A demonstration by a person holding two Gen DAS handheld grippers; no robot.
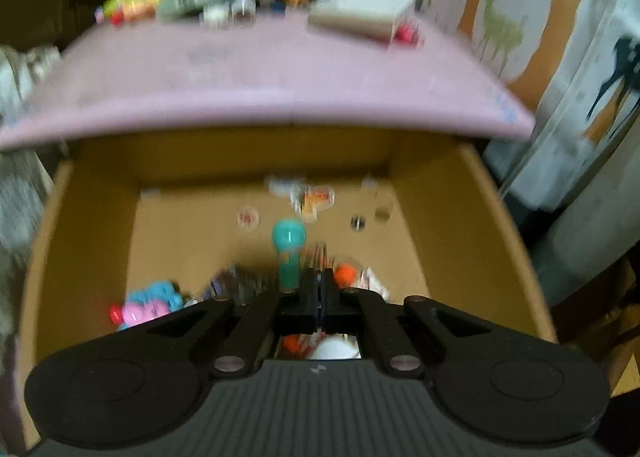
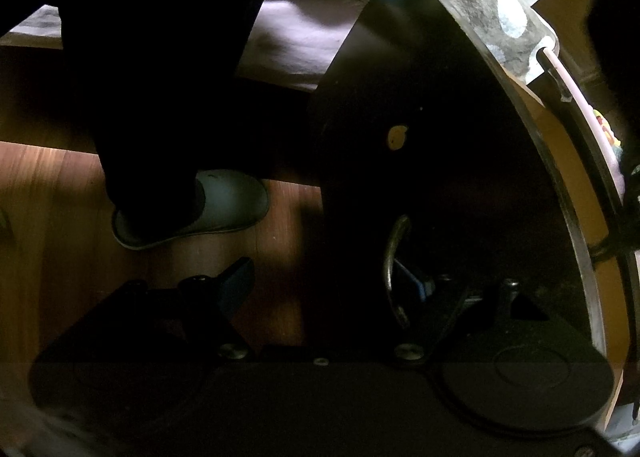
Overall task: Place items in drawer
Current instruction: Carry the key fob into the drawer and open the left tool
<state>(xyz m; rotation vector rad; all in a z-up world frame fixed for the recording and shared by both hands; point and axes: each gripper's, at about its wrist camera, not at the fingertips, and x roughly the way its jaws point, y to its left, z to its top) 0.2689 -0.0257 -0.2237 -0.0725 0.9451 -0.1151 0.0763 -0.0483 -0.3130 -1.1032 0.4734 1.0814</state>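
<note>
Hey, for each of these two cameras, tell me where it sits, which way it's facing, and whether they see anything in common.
Left wrist: sits on the left gripper, whose jaws are shut, angled down into the open drawer under the pink tabletop; a teal bottle lies inside.
Right wrist: sits on the right gripper, open, facing down at the drawer's dark front and its metal handle, over the wooden floor; the person's leg and grey slipper show.
Shared: the drawer.
</note>
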